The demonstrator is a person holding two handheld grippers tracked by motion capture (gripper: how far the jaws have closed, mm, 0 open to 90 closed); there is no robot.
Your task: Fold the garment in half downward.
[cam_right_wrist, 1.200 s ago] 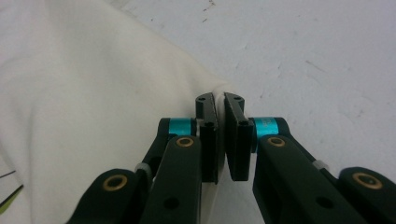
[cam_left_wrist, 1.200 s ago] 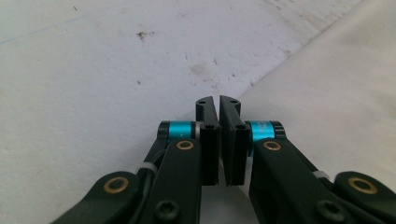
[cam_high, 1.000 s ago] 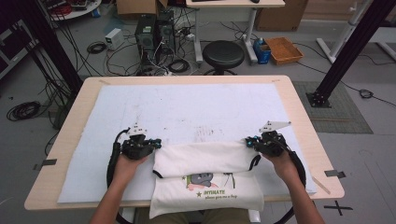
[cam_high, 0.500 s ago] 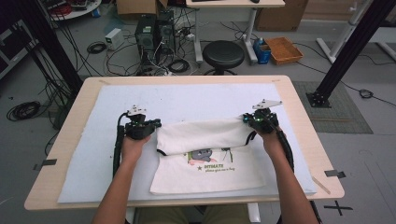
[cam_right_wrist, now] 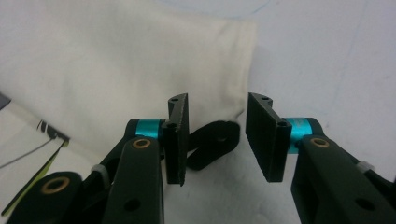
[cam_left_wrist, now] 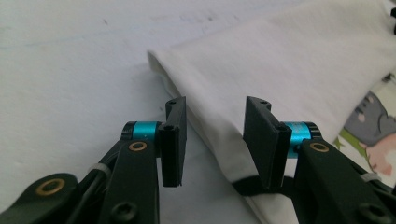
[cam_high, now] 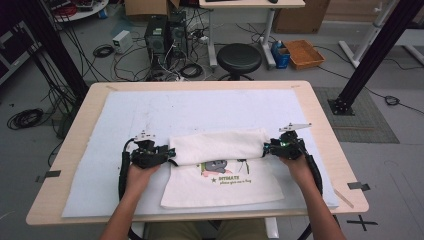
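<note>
Left gripper (cam_high: 167,152) and right gripper (cam_high: 268,148): jaws parted, gripping nothing, flanking the folded edge of the white T-shirt (cam_high: 220,167) at lower centre. White mat (cam_high: 200,112) lies beneath; stool (cam_high: 240,56) and cables sit beyond the table (cam_high: 320,115), top of frame.

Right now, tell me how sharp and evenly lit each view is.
High view: even, soft light, faint shadows, everything sharp, the T-shirt print readable in part. Left gripper view: left claw crisp, the shirt fabric and mat soft beyond. Right gripper view: right claw sharp, the cloth behind blurred, no glare.
</note>
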